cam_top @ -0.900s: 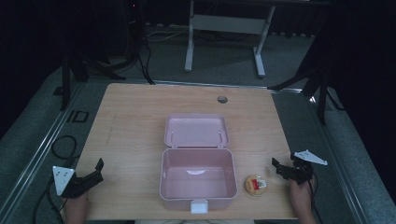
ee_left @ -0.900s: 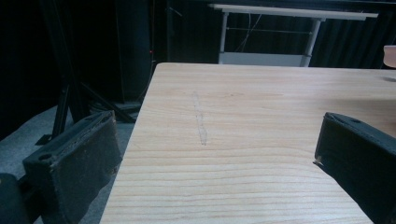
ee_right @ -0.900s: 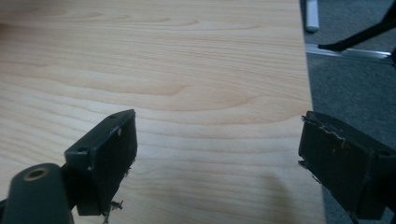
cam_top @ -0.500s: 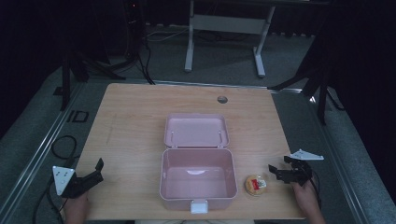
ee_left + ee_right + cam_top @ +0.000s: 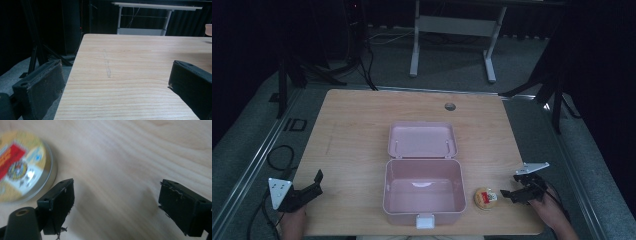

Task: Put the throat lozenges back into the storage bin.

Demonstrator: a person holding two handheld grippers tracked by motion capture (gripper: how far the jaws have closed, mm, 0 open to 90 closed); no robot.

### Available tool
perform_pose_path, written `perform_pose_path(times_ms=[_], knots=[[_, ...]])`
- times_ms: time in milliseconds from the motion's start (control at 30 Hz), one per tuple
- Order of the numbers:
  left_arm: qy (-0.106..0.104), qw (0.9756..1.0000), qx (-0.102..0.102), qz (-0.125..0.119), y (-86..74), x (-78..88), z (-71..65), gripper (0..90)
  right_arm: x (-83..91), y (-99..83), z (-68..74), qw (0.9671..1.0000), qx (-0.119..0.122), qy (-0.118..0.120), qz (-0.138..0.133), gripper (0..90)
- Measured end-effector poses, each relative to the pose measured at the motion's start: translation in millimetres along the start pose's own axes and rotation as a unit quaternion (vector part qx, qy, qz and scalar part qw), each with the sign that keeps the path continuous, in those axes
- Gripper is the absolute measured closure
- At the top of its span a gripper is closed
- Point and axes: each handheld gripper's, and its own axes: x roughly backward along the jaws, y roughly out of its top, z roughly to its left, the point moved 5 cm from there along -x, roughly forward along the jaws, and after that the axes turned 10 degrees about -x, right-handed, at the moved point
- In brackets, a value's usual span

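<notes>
Tin (image 5: 485, 198): flat round metal can with printed lid, lying on the surface (image 5: 362, 130) just right of the open pink box (image 5: 423, 194).
Right tongs (image 5: 507, 193): jaws spread wide, holding nothing, low over the wood just right of the tin.
Left tongs (image 5: 314, 182): jaws wide apart, empty, at the near left corner.
Handling: likely light, rigid and slippery on the lid.
Grip: across the rim, opposite edges.
</notes>
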Motion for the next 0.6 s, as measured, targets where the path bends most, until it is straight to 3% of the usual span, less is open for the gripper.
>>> perform_pose_path(times_ms=[133, 267, 400, 467, 500, 533, 600], knots=[[0.0, 1.0, 0.0, -0.001, 0.0, 0.3, -0.3, 0.3, 5.4, 0.3, 3.9, 0.9986, 0.03, 0.002, 0.044, 13.4], [-0.001, 1.0, -0.002, 0.0, 0.1, 0.1, -0.5, 0.3, 9.3, 0.6, 8.9, 0.9924, 0.07, -0.006, 0.101, 13.3], [-0.001, 1.0, -0.002, 0.0, 0.1, 0.1, -0.6, 0.3, 11.3, 0.7, 16.1, 0.9788, 0.105, -0.009, 0.176, 13.3], [-0.001, 1.0, -0.002, 0.0, 0.1, 0.2, -0.5, 0.4, 11.3, 0.9, 17.1, 0.9771, 0.108, -0.005, 0.183, 13.3], [-0.001, 1.0, -0.002, 0.0, 0.1, 0.1, -0.5, 0.4, 11.3, 1.3, 19.3, 0.972, 0.12, -0.003, 0.202, 13.3], [-0.001, 1.0, -0.002, 0.0, 0.1, 0.1, -0.5, 0.4, 11.1, 2.3, 23.4, 0.9645, 0.133, 0.002, 0.228, 13.3], [-0.001, 1.0, -0.002, 0.0, 0.1, 0.0, -0.5, 0.3, 10.5, 3.3, 28.2, 0.9562, 0.152, 0.004, 0.251, 13.3]])
